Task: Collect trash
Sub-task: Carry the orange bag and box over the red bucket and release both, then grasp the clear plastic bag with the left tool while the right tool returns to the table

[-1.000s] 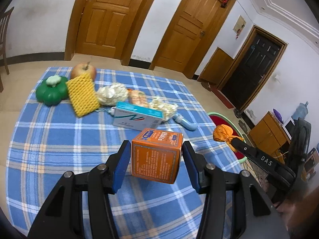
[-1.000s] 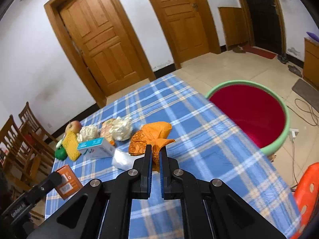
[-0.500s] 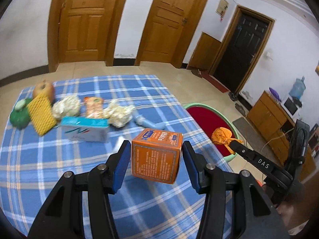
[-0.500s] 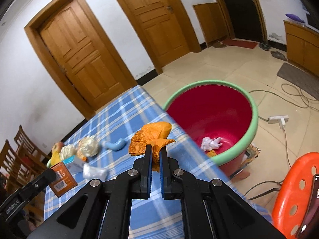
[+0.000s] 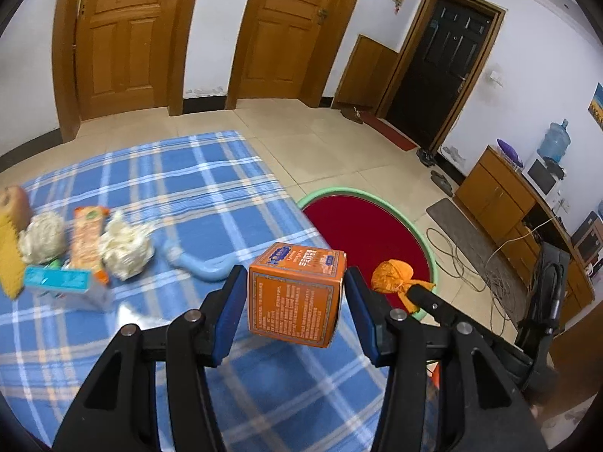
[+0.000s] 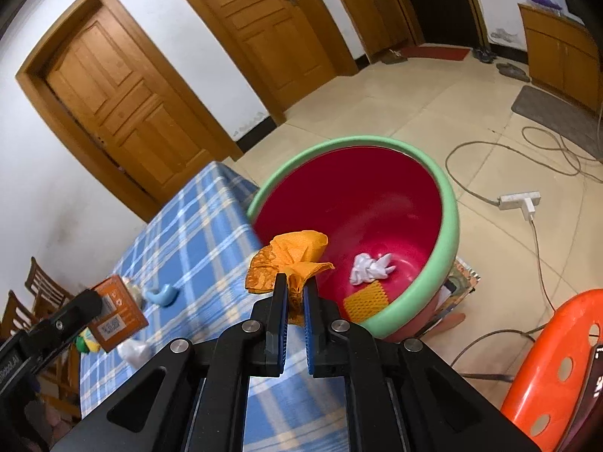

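Observation:
My left gripper (image 5: 294,293) is shut on an orange carton box (image 5: 296,293) and holds it above the blue plaid table (image 5: 188,196), near its right edge. My right gripper (image 6: 294,293) is shut on a crumpled orange wrapper (image 6: 290,256) and holds it at the rim of the red basin with a green rim (image 6: 448,218), which stands on the floor beside the table. A white paper wad (image 6: 371,267) and a yellow foam net (image 6: 365,301) lie inside the basin. The basin (image 5: 361,233) and the wrapper (image 5: 392,278) also show in the left wrist view.
On the table lie crumpled white wads (image 5: 124,245), an orange packet (image 5: 86,241), a teal box (image 5: 56,282), a light blue tube (image 5: 199,267) and a yellow foam net (image 5: 9,256). An orange stool (image 6: 557,369), cables (image 6: 527,150) and a power strip (image 6: 520,203) are on the floor.
Both grippers have swung right, off the table's middle toward the basin. The wrapper now hangs at the basin's rim; the box sits near the table's right edge.

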The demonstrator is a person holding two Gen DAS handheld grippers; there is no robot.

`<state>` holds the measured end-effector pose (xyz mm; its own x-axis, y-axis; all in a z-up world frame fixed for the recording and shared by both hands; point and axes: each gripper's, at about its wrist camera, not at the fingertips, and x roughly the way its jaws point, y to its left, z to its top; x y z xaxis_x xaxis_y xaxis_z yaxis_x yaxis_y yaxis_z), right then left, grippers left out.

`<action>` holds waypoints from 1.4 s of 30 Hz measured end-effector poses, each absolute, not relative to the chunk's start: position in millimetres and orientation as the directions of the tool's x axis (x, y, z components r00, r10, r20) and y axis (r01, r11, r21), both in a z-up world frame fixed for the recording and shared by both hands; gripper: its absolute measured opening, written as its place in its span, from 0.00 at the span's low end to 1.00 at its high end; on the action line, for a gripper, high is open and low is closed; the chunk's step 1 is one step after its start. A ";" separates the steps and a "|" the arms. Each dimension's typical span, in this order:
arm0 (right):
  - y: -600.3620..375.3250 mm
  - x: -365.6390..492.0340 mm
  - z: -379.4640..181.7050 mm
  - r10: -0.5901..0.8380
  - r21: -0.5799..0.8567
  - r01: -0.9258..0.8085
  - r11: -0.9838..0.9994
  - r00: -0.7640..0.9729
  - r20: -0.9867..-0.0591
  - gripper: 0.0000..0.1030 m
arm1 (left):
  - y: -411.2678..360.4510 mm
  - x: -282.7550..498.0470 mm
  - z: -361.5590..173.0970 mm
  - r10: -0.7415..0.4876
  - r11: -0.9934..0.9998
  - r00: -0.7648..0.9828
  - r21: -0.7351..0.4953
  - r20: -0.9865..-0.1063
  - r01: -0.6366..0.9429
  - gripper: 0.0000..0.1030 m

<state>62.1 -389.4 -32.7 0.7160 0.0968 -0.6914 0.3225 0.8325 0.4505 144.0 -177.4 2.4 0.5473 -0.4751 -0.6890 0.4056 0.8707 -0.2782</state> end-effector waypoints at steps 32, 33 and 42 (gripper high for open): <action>-427.6 53.7 -48.6 0.137 0.528 0.353 0.772 0.720 -0.681 0.29 | -282.6 197.4 -13.9 -0.502 0.820 0.472 -0.225 -0.725 0.527 0.63; -426.9 53.7 -48.1 0.137 0.528 0.353 0.772 0.720 -0.681 0.29 | -280.8 196.7 -12.9 -0.500 0.822 0.474 -0.225 -0.725 0.523 0.64; -416.2 46.5 -33.2 0.141 0.528 0.323 0.786 0.738 -0.660 0.33 | -247.8 183.4 -1.3 -0.487 0.847 0.504 -0.247 -0.713 0.470 0.64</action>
